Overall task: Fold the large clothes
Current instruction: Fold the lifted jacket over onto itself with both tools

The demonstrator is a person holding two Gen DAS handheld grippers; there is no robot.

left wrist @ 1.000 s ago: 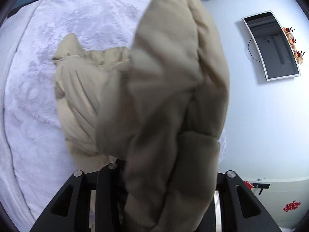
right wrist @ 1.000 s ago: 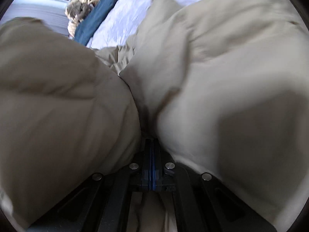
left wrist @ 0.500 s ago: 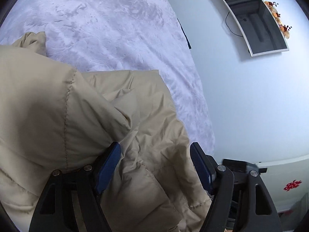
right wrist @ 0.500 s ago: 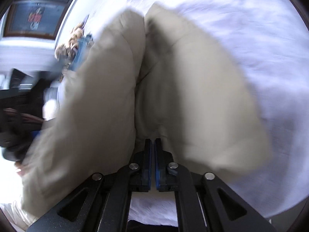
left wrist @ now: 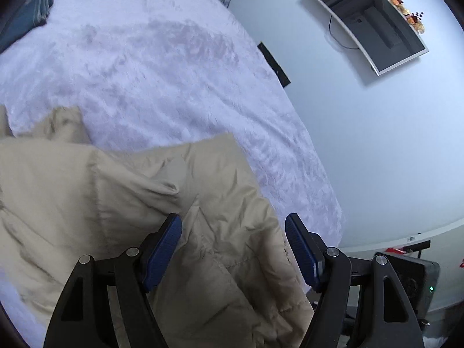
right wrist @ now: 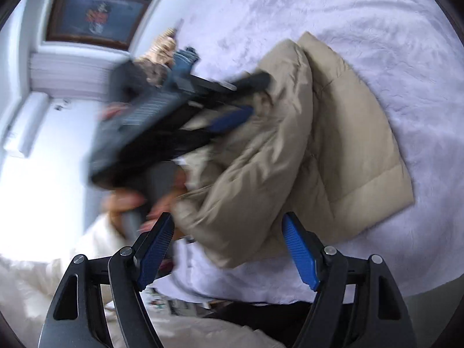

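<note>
Left wrist view shows your left gripper [left wrist: 233, 249] with fingers spread wide, the beige puffer jacket [left wrist: 179, 232] lying rumpled on the white bedspread [left wrist: 150, 66] beneath and between them. Your right gripper [right wrist: 227, 249] is likewise spread apart, the jacket bunched just ahead.

No text, label, brand or number is readable anywhere.

A bedroom in a home. Wide bed [left wrist: 162, 66] under a white plush cover fills most of the room. Flat screen [left wrist: 368, 20] mounted on the pale wall, cable hanging below. Dark-framed window [right wrist: 95, 14]. Folded jeans [left wrist: 26, 17] on the bed's far corner.
</note>
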